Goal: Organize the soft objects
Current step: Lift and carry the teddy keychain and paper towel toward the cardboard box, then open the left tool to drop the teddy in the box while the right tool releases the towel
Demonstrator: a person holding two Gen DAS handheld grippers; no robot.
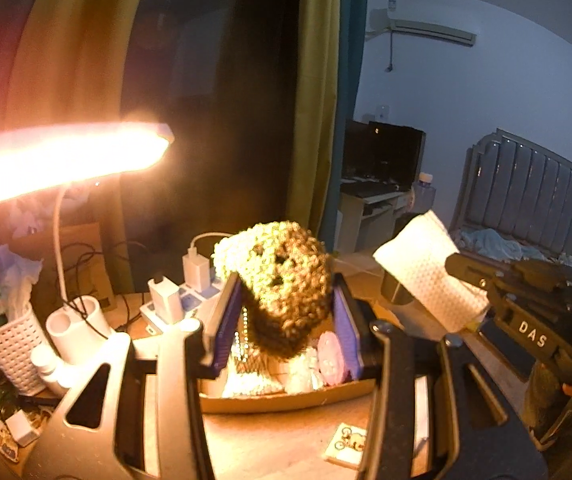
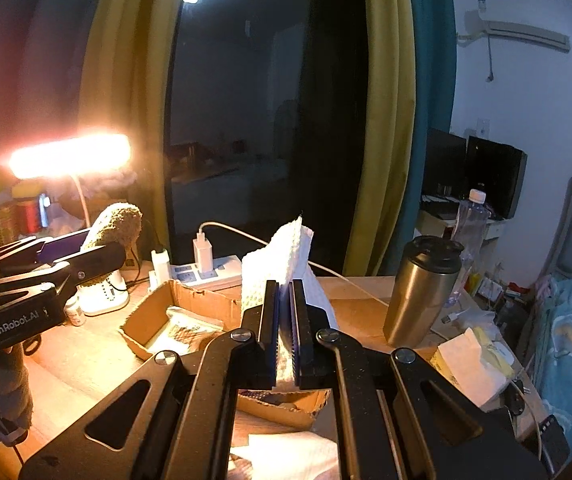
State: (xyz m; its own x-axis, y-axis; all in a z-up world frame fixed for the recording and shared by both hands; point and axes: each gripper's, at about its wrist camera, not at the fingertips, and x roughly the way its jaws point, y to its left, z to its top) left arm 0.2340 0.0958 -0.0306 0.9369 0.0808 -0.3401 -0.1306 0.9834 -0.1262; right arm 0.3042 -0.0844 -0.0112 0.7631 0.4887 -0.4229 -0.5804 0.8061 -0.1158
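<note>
Above the cardboard box (image 2: 154, 312), L to R: left gripper (image 1: 286, 300) clamps a yellow-green crocheted piece (image 1: 274, 268), held clear over the box, prob. for dropping in w/ the soft items already there. Right of box, right gripper (image 2: 285, 320) is pinched tight on a folded paper towel (image 2: 282, 256), likely next.

Knitted yellow-brown piece (image 1: 274, 280) held above cardboard box (image 1: 286, 398); white tissue (image 2: 282, 264) pinched upright.

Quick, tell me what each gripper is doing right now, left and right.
Left gripper: closed on the knitted pad.
Right gripper: closed on the white paper towel.
</note>
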